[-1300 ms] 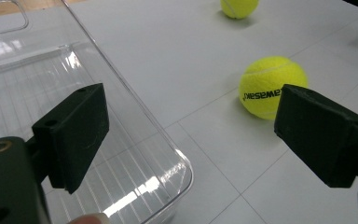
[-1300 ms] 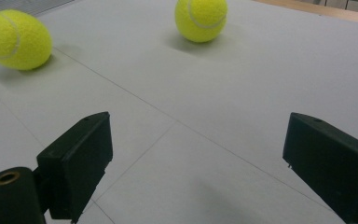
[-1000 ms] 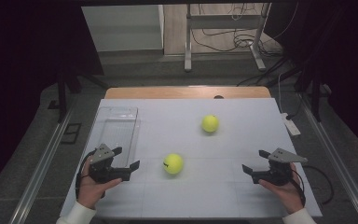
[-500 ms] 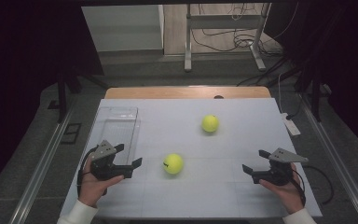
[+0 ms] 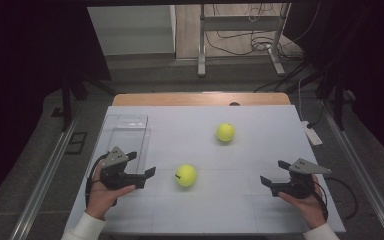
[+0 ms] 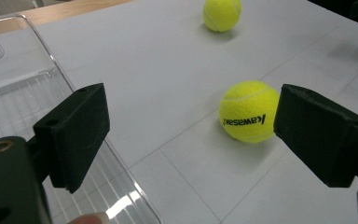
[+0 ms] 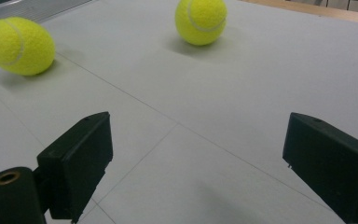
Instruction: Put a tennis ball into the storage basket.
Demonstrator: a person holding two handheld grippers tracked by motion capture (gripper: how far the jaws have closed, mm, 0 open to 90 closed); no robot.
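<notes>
Two yellow tennis balls lie on the white table. The near ball has black lettering and sits just right of my left gripper, which is open and points at it from a short gap. Farther back rests the second ball. My right gripper stands open near the front right, with bare table between its jaws. A hand holds each gripper.
A clear plastic bin stands on the table's left side, right beside my left gripper. A white power strip lies at the right edge. A wooden strip borders the far side.
My left gripper has crept a little to the right, toward the near ball. The right gripper and both balls have stayed put.
</notes>
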